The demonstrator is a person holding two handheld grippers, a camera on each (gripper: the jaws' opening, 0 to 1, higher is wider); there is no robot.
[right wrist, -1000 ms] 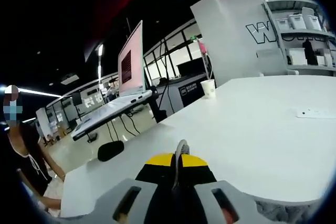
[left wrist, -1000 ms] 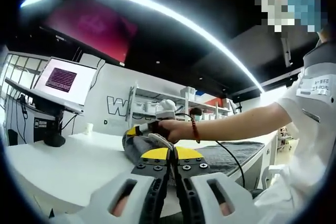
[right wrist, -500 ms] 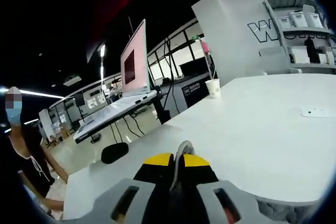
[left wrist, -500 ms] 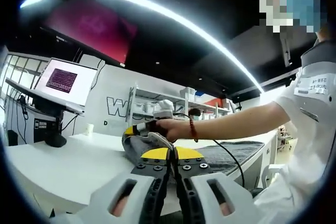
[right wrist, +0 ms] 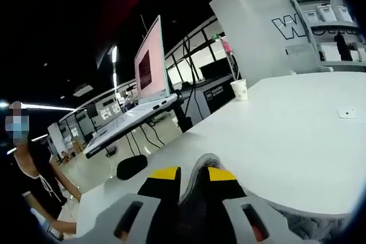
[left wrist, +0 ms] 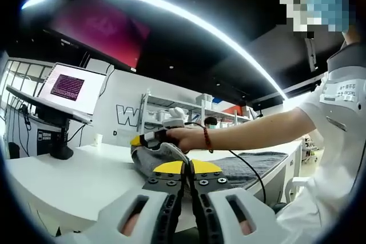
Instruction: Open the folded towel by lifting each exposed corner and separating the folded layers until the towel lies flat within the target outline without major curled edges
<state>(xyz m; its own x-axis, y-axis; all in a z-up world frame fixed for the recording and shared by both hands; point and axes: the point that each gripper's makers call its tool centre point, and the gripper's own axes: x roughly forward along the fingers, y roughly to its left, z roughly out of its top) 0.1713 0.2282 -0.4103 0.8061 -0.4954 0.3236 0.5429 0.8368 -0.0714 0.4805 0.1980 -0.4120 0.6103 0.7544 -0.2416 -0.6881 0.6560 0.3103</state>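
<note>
Both grippers' jaws pinched tight on the grey terry towel (left wrist: 246,167) w/ edges lifted off the white surface (right wrist: 297,141): left gripper (left wrist: 186,171), right gripper (right wrist: 193,178) each nipping a soft rounded fold.

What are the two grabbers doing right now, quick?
Left gripper: shut on the towel edge.
Right gripper: shut on a fold of towel between its fingers.
</note>
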